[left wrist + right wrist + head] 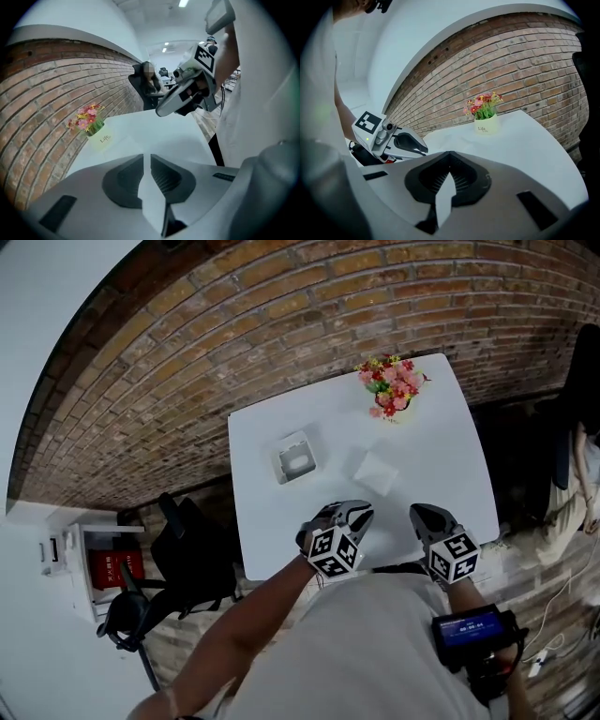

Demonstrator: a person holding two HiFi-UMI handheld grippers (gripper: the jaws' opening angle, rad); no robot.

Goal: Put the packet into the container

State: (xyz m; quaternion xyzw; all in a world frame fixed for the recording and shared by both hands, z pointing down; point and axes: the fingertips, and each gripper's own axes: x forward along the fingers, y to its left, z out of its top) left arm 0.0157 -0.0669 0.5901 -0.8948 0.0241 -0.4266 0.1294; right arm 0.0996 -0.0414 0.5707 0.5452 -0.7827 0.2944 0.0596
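Note:
A flat white packet lies on the white table, right of centre. The container, a small square grey-and-white box, stands to its left. Both grippers hover over the table's near edge, short of the packet. My left gripper is shut with nothing in it; its jaws nearly meet in the left gripper view. My right gripper is also shut and holds nothing. Each gripper shows in the other's view: the right gripper and the left gripper.
A pot of pink and red flowers stands at the table's far right corner, against a brick wall. A dark chair stands left of the table. A device is strapped at the person's right side.

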